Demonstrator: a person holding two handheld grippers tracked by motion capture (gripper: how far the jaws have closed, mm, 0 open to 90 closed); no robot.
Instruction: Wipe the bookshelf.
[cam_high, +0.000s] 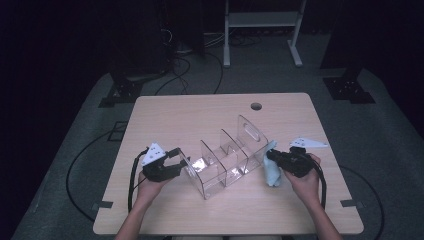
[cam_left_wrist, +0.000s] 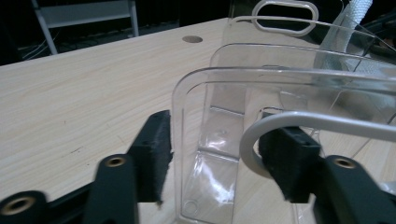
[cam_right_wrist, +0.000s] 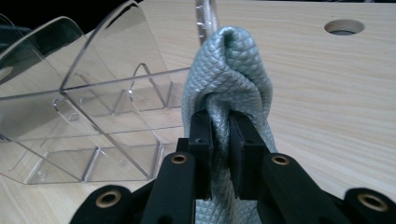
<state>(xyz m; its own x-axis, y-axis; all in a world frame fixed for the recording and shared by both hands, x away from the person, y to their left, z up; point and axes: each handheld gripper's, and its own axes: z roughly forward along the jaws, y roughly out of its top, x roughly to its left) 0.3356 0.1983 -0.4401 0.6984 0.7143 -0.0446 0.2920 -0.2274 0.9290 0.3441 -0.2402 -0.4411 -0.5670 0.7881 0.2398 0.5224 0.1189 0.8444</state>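
A clear plastic organiser (cam_high: 225, 160) with several compartments and a handle slot in its far end wall stands mid-table. My left gripper (cam_high: 181, 162) is at its left end. In the left gripper view the left gripper (cam_left_wrist: 219, 126) straddles the near end wall of the organiser (cam_left_wrist: 224, 93). One pad lies against the wall's outside and the other stands apart inside. My right gripper (cam_high: 270, 156) is at the organiser's right end, shut on a pale blue cloth (cam_high: 271, 172). In the right gripper view the cloth (cam_right_wrist: 229, 60) bunches up between the pads of the right gripper (cam_right_wrist: 221, 121), beside the organiser (cam_right_wrist: 93, 116).
The wooden table (cam_high: 200, 110) has a round cable hole (cam_high: 256, 106) near its far edge. A white metal frame (cam_high: 260, 20) and cables stand on the dark floor beyond. The person's forearms come in from the near edge.
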